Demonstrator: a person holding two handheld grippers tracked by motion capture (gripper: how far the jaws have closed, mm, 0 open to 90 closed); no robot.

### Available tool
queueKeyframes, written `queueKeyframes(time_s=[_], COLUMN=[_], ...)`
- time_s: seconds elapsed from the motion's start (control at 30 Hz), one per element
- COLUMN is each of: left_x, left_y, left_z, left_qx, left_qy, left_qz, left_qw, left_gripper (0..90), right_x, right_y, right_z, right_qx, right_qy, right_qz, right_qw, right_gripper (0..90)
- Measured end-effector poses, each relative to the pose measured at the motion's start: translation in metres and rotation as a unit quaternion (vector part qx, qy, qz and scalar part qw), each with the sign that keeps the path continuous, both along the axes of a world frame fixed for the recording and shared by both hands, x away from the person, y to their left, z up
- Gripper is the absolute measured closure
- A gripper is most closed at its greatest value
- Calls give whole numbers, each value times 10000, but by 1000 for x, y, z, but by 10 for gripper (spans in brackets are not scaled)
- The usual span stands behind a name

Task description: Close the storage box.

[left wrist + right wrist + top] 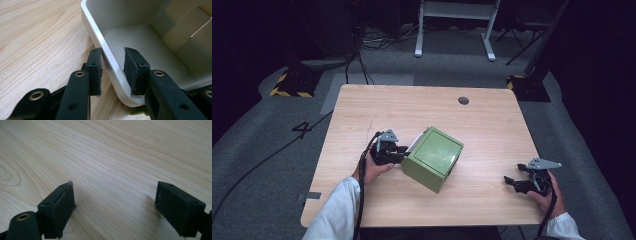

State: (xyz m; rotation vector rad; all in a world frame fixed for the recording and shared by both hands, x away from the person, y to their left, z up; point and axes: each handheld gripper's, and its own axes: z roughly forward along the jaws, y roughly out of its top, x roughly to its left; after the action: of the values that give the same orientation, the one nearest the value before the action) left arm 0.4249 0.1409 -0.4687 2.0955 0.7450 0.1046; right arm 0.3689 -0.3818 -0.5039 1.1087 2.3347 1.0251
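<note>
The left claw (112, 72) is being held across the white rim (106, 53) of the green box (433, 158): one pad (96, 71) is lying against the outside of the wall and the other pad (132, 68) is standing inside the box, a little off the wall's inner face. With the gap drawn down this narrow, the rim is being read as gripped, though a sliver of space is being left on the inner side. In the high view the left claw (399, 152) is being carried by the person's left hand (374, 167) at the box's left side, where the white edge is showing beside the green body. The box is being tipped on the bench (362, 110), resting near the middle of it with one green face turned up and toward the camera.

The right claw (115, 205) is being kept released, its two pads standing wide apart over bare wood with nothing between them. In the high view the right claw (512, 182) is being held low at the bench's right front corner, well apart from the box.
</note>
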Motion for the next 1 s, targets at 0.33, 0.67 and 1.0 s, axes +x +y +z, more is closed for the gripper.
queueKeyframes(time_s=[0.33, 0.67, 1.0], left_x=[0, -1, -7], left_y=[0, 0, -2], left_z=[3, 8, 17], left_qx=[178, 448, 909], left_qy=[-145, -324, -594], left_qz=[-107, -195, -312], left_qw=[9997, 9983, 9936], left_gripper=[651, 611, 552], right_x=[0, 0, 0], right_y=[0, 0, 0], right_z=[0, 0, 0], right_qx=[-11, -12, -23], right_qy=[-6, -13, -24], right_qz=[-1, -1, -1], right_qw=[10000, 10000, 10000], right_gripper=[162, 162, 162])
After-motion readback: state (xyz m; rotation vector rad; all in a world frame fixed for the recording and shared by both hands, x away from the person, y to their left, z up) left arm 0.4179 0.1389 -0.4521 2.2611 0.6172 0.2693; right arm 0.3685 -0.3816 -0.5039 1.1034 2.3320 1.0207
